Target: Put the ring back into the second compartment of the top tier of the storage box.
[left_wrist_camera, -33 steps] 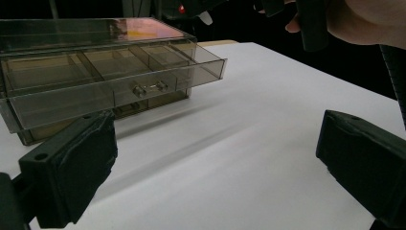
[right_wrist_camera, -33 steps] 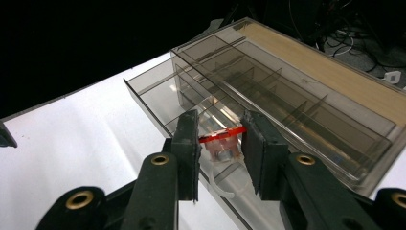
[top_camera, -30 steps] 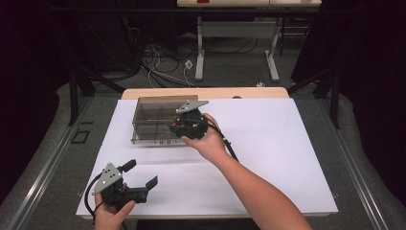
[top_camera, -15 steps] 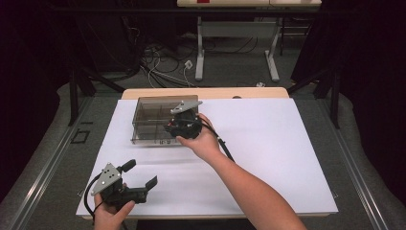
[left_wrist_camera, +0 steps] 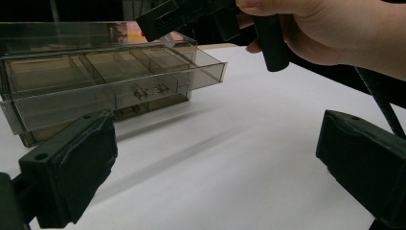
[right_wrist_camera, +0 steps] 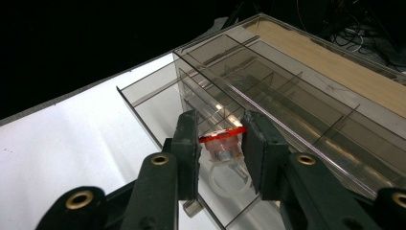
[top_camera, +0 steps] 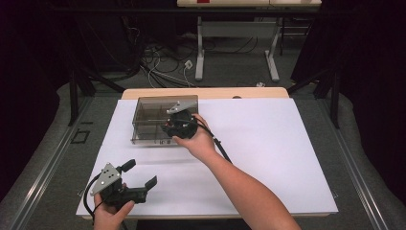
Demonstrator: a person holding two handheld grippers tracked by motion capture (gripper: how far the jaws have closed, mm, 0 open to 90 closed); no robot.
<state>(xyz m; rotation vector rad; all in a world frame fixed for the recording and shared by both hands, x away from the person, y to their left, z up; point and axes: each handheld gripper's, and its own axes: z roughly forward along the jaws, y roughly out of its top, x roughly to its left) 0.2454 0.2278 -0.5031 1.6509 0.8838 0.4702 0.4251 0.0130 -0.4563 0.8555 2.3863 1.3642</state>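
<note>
right gripper [right_wrist_camera: 221, 143] clenched on clear ring with red top [right_wrist_camera: 223, 143] — has eased left over open drawer [left_wrist_camera: 115, 84] of smoked box [top_camera: 160, 112] | left gripper [top_camera: 139, 176] released, idle near table edge | drop likely next — judgement

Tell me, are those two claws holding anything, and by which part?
The right gripper pinches a small clear ring by its red-topped head, over the open drawer. The left gripper is open, holding nothing.

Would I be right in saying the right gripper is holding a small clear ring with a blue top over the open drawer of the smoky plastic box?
Nearly: the top is red, not blue. The right gripper view shows the right gripper shut on the clear ring with its red top, over the open drawer of the smoky plastic box.
</note>
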